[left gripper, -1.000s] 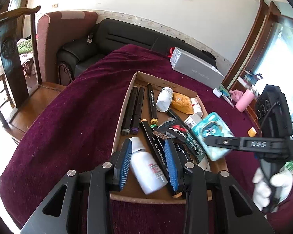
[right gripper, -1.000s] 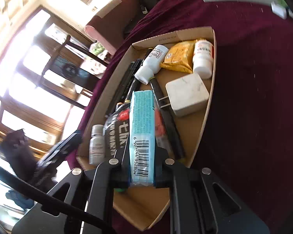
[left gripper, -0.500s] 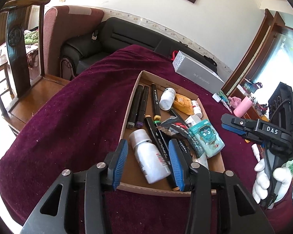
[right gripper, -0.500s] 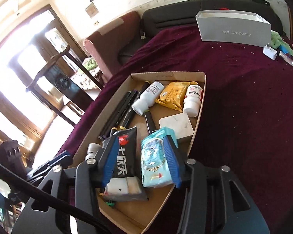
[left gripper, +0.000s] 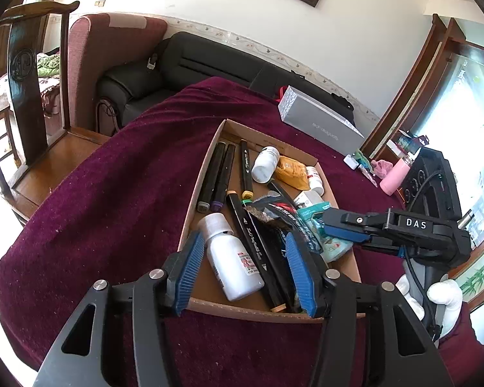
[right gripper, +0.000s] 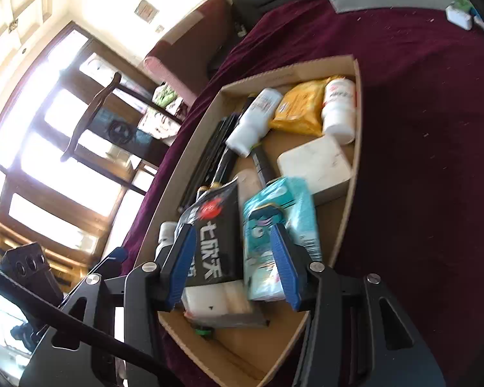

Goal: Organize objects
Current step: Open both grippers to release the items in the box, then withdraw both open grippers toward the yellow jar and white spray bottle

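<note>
A cardboard tray [left gripper: 193, 200] on the maroon tablecloth holds black markers [left gripper: 214, 174], white bottles [left gripper: 232, 261], a yellow packet [left gripper: 290, 172], a black snack packet [right gripper: 216, 242], a teal tissue pack [right gripper: 274, 225] and a white charger block [right gripper: 316, 164]. My left gripper [left gripper: 243, 269] is open above the tray's near end, its fingers astride the white bottle and a marker. My right gripper [right gripper: 232, 267] is open and empty over the black packet and the tissue pack, which lies in the tray. It also shows in the left wrist view [left gripper: 335, 227] at the tray's right side.
A grey box [left gripper: 319, 122] lies on the far side of the table. A pink bottle [left gripper: 395, 177] and small items sit at the right edge. A black sofa [left gripper: 190, 64], a red armchair [left gripper: 113, 48] and a wooden chair [left gripper: 25, 74] stand beyond the table.
My right gripper has let go of the teal tissue pack, which now lies in the tray, and has opened. My left gripper has pulled back a little and stays open.
</note>
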Motion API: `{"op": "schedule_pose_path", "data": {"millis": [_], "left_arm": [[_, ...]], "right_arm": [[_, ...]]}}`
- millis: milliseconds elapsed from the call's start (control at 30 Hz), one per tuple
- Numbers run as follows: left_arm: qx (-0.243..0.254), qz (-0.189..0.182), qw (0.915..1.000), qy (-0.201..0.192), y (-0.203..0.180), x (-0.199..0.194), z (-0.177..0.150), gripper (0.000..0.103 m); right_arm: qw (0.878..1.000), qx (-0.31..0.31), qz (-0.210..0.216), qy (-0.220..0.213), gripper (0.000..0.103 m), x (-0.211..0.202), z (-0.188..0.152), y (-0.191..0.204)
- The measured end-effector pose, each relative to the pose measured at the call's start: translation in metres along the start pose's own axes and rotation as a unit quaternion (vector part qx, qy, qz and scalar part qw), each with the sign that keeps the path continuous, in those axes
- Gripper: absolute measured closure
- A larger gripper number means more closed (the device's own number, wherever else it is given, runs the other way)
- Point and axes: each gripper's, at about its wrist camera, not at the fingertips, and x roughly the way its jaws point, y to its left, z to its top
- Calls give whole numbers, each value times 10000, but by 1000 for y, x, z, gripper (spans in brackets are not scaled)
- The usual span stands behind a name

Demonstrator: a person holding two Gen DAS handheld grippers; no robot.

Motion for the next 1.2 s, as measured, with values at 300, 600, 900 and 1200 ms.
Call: {"op": "schedule_pose_path", "data": {"millis": [300,600,900,1200], "left_arm": [[237,-109,9997,-8,-21,-7,-2,56],[879,-458,9947,272,-89,8,-11,46],[1757,-785,9787,719,-184,42,-29,43],[2280,-947,9635,1031,-262,93,-48,43]], "right_arm": [[9970,393,656,-141,55,-17,2,-13],[9908,620,54,-1205,40,-101,4,-62],[9734,742,-1112,-1859,41,-160,-4,-131],[9519,958,-1659,-2391,39,-193,-21,-163]]}}
